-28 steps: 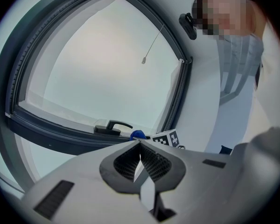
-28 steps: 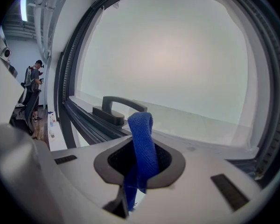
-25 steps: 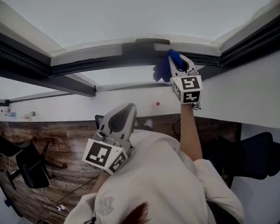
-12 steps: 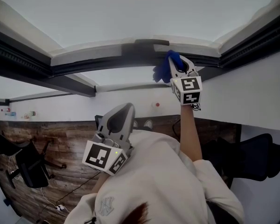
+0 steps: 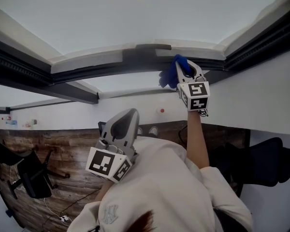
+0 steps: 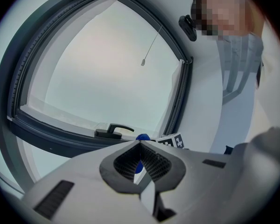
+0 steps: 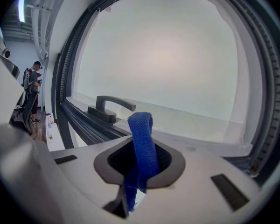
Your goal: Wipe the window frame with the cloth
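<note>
A: Left side first. How is the left gripper?
B: Jaws together, nothing between them. It hangs low by the person's chest, well apart from the window. Idle.

A: The window frame?
B: A dark rail. Its long axis runs left to right across the head view, with pale glass above. A dark handle sits on it near the middle.

A: And the cloth?
B: Blue, a folded strip. It lies just right of the handle, up against the rail. It looks to be touching, but the contact is too small to confirm.

A: Held by what?
B: The right gripper, with the arm stretched up. Its jaws are narrow and clamped on the cloth. A loop of cloth stands out past the tips in the right gripper view.

A: What does the next move turn on?
B: My judgement: the stroke follows the rail's long axis. The handle crowds the cloth on its left, so a leftward pass has to go round it. The way right, toward the corner, looks free. Only the right gripper is near enough.
</note>
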`<state>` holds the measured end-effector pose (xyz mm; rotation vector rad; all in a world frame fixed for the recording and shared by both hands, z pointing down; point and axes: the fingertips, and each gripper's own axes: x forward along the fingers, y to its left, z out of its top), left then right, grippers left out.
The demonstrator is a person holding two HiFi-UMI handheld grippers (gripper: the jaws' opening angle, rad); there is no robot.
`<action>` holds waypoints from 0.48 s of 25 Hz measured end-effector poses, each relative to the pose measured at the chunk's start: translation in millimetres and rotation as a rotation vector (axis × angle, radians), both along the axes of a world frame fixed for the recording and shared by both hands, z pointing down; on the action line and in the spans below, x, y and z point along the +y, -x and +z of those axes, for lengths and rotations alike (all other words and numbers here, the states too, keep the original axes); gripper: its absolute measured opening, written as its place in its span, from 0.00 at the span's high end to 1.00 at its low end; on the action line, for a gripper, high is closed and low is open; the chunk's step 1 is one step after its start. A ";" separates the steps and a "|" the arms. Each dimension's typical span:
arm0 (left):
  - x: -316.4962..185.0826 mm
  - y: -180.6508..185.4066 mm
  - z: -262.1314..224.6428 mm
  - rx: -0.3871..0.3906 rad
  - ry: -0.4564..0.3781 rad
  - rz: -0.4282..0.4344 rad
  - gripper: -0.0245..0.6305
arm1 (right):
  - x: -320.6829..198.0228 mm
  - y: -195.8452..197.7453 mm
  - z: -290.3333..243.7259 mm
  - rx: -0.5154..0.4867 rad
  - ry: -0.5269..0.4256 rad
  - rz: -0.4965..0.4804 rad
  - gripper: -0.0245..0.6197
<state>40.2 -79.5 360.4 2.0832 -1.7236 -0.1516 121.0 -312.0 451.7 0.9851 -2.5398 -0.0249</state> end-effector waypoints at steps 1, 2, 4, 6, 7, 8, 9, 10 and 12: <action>-1.1 -1.5 0.0 0.001 0.001 0.004 0.95 | -1.0 -2.0 0.0 0.000 0.001 0.002 0.88; -2.2 -3.2 -0.2 0.001 0.001 0.009 0.95 | -2.1 -4.0 0.0 0.000 0.001 0.005 0.88; -4.5 -6.3 -0.6 0.000 0.001 0.018 0.95 | -4.3 -7.7 -0.2 0.000 0.001 0.010 0.88; -6.5 -9.4 -0.7 -0.001 0.002 0.025 0.95 | -6.2 -11.3 -0.5 0.000 0.001 0.014 0.88; -7.3 -11.3 -0.7 -0.001 0.003 0.029 0.95 | -6.8 -13.3 -0.7 0.000 0.001 0.016 0.88; -7.9 -13.2 -0.8 -0.001 0.004 0.033 0.95 | -7.5 -15.4 -0.9 -0.001 0.001 0.018 0.88; -8.7 -15.2 -0.9 -0.001 0.004 0.037 0.95 | -8.3 -17.5 -1.2 -0.001 0.002 0.020 0.88; -9.6 -17.1 -0.8 -0.001 0.005 0.040 0.95 | -9.2 -19.6 -1.2 -0.003 0.002 0.023 0.88; -11.5 -20.3 -0.2 -0.001 0.006 0.047 0.95 | -11.4 -23.4 -0.8 -0.003 0.002 0.027 0.88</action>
